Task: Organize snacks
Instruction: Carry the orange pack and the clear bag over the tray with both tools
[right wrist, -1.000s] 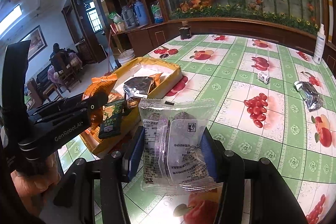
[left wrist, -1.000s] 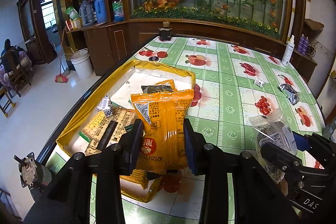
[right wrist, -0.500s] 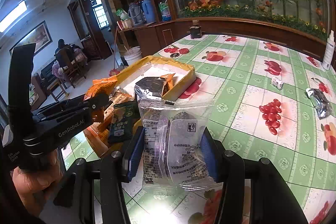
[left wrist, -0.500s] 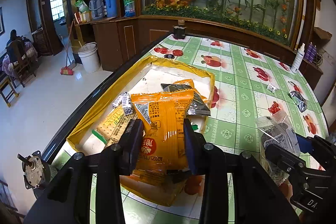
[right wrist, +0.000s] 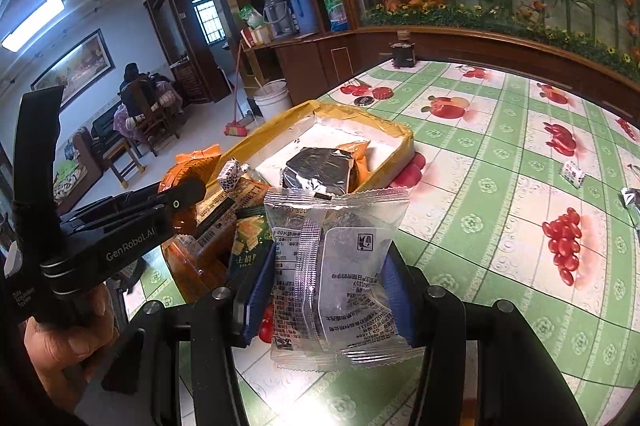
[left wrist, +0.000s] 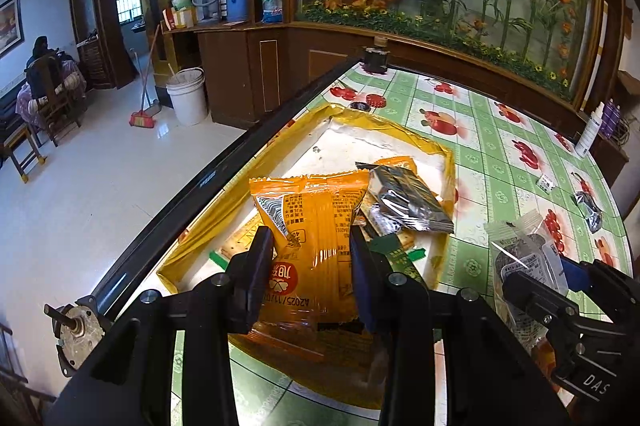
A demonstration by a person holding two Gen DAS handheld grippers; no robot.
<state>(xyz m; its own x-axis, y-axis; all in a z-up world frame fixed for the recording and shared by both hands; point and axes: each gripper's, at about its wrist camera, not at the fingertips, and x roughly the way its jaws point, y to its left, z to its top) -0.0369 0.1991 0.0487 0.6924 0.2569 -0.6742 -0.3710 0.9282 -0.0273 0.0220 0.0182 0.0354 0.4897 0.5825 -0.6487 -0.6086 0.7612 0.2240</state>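
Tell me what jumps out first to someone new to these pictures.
Two packets held up front: an orange snack packet clamped in the left gripper, and a clear packet clamped in the right gripper. Behind them, a yellow-rimmed tray of snacks sits near the edge of the green fruit-print tablecloth.

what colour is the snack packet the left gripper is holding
Orange, with a red logo near the bottom: the snack packet in the left gripper, clearest in the left wrist view.

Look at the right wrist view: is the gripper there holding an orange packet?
No, the right gripper is shut on a clear packet with a dark snack inside; the orange packet is in the left gripper.
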